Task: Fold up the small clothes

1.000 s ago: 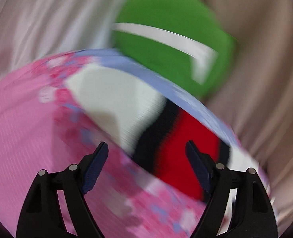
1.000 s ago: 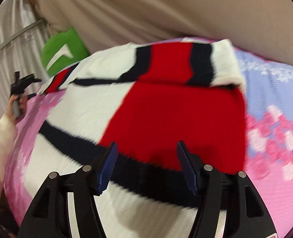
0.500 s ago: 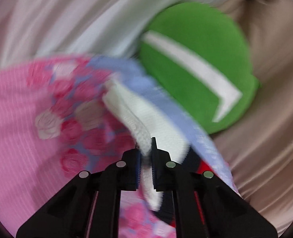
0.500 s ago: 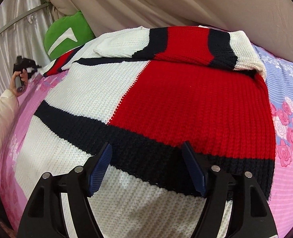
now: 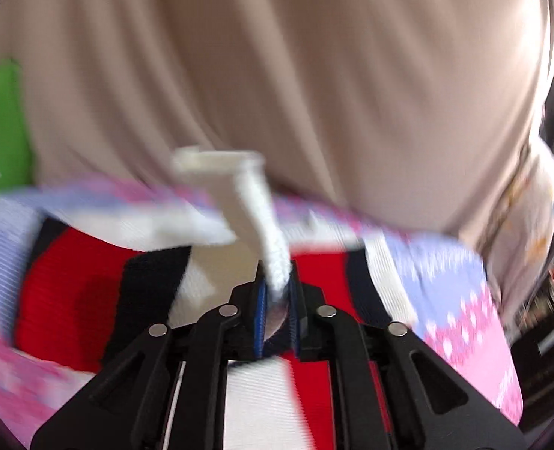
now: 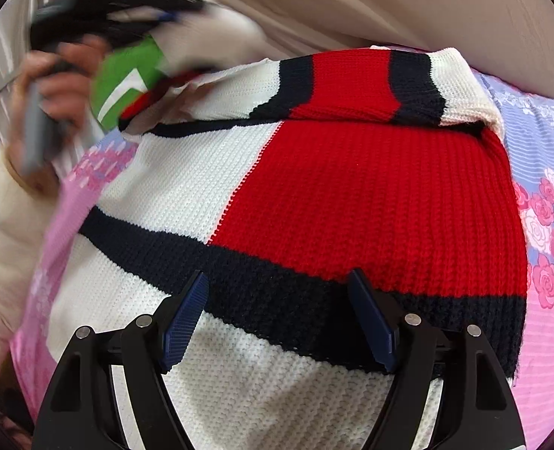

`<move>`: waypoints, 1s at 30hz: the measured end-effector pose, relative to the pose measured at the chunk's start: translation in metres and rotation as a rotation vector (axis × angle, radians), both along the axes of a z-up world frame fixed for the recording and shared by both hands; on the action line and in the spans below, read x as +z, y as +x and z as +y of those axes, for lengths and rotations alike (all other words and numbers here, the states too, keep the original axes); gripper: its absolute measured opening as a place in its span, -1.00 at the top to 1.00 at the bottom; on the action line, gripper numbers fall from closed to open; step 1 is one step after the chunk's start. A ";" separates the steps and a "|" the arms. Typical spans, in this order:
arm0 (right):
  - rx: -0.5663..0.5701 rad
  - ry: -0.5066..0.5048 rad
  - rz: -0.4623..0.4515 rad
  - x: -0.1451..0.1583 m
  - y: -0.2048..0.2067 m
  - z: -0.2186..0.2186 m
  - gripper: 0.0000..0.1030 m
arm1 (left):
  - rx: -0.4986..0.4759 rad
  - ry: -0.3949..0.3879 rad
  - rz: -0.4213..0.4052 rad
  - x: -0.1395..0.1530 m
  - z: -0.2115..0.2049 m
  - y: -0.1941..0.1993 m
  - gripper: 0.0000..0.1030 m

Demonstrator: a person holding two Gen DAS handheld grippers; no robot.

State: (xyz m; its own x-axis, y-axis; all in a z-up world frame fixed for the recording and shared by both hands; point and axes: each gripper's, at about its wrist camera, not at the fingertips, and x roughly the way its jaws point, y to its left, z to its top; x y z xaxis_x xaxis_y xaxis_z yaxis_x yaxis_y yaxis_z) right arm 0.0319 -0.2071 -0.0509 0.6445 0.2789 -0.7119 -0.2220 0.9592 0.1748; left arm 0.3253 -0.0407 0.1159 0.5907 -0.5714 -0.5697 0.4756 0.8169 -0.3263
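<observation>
Left wrist view: I'm pinching the white knitted sleeve cuff (image 5: pixel 273 262) in the left gripper (image 5: pixel 277 296), carrying it to fold.
Right gripper (image 6: pixel 277 315): jaws opening, holding nothing, hovering above the red, white and navy knitted sweater (image 6: pixel 352 195).

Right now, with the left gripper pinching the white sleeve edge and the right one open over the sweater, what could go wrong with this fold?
1. The left gripper pinches only a thin strip of the white sleeve; its jaws are opening slightly, so the knit may slip out mid-swing.
2. The right gripper, jaws opening, hovers over the sweater without pinning it, so the pull could drag the body across the floral bedsheet and skew the fold.
</observation>
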 end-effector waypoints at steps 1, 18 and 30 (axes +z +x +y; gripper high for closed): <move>-0.013 0.013 0.001 0.001 0.000 -0.004 -0.45 | -0.019 0.039 0.027 -0.023 -0.023 -0.001 0.70; -0.069 0.133 0.099 0.042 0.146 -0.034 -0.37 | 0.407 -0.238 0.221 -0.070 0.192 -0.036 -0.54; -0.065 0.127 -0.149 0.121 0.150 -0.023 0.85 | 0.414 -0.356 0.354 -0.082 0.196 0.012 -0.18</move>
State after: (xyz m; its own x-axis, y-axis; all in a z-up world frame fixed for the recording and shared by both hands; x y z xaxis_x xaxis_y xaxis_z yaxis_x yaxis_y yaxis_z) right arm 0.1822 -0.2298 0.0697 0.7594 0.3152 -0.5692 -0.1931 0.9446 0.2655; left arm 0.3377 0.1554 0.0340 0.6137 -0.5265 -0.5883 -0.0413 0.7227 -0.6899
